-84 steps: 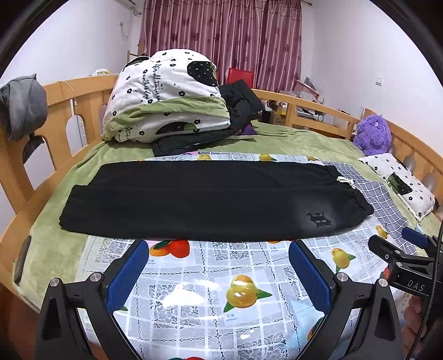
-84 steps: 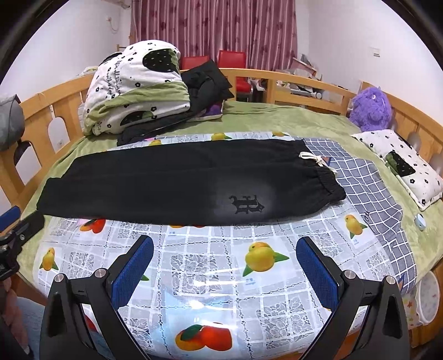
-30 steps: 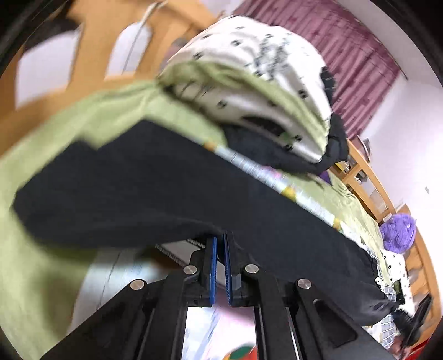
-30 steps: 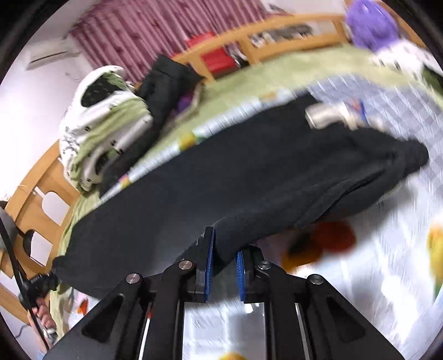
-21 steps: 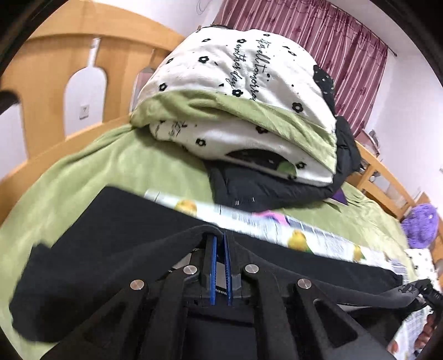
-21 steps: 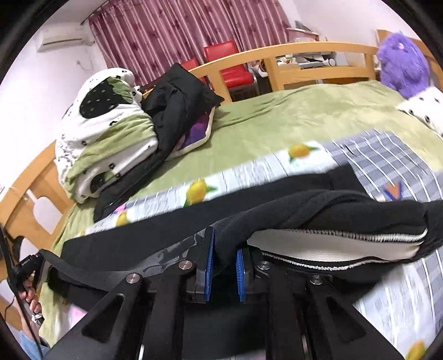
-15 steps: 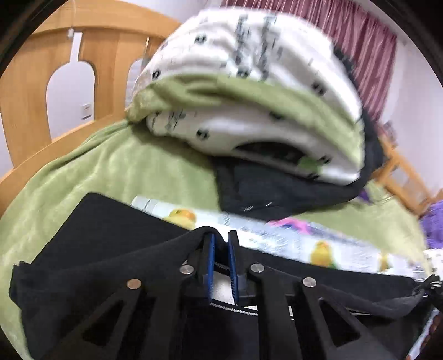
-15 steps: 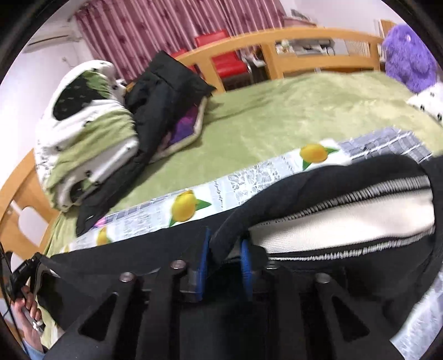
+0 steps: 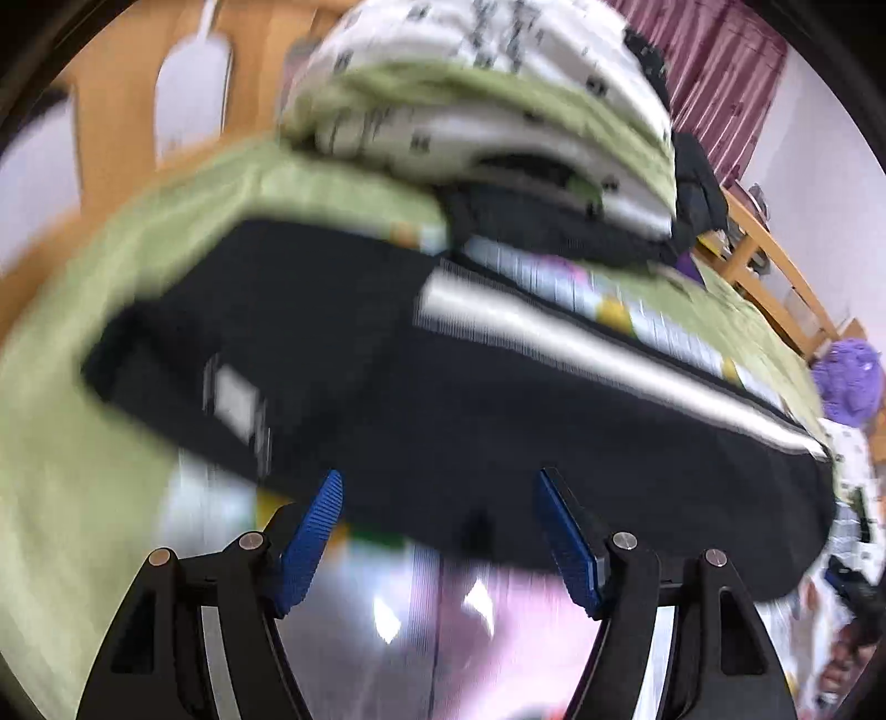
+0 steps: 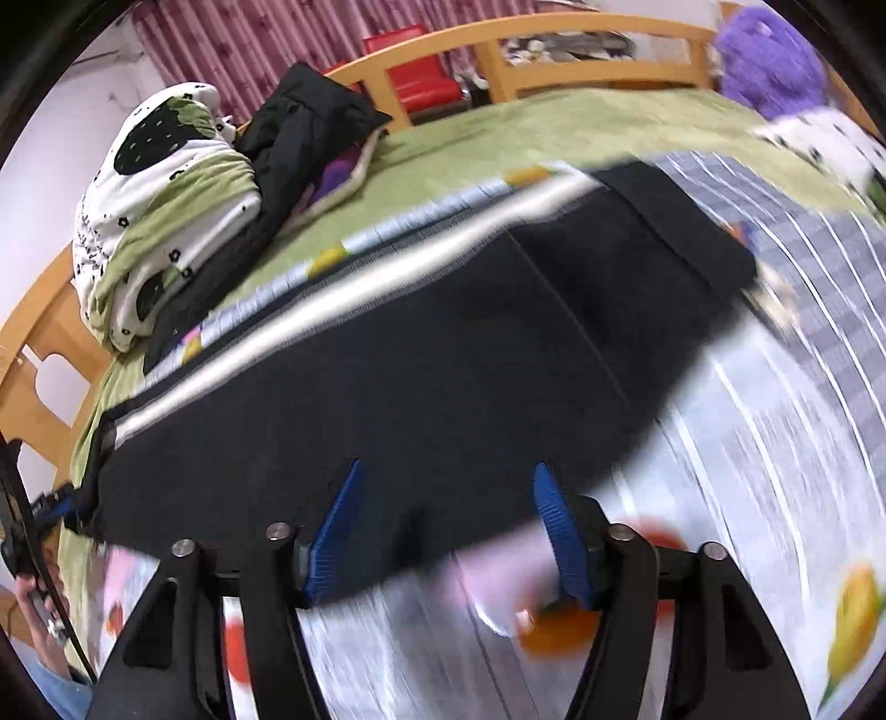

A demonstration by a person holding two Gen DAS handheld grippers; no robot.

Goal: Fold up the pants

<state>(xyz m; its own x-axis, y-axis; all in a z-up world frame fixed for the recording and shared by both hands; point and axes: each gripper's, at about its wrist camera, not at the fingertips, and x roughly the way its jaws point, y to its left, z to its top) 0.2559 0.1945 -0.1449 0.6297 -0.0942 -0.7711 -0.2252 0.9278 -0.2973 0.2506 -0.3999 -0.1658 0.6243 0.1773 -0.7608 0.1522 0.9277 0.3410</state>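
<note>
Black fabric pants — lying on the bed's fruit-print sheet, near edge just beyond your spread, just-opened left gripper and right gripper; folded lengthwise — pale lining strip showing.

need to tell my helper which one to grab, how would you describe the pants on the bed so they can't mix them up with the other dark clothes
Start at the wooden-railed bed with its green blanket. Across the fruit-print sheet at its near edge lie the black pants, folded lengthwise into a long flat band. Unlike the crumpled black jacket heaped beside the floral quilt, they carry a pale stripe along the far edge.
</note>
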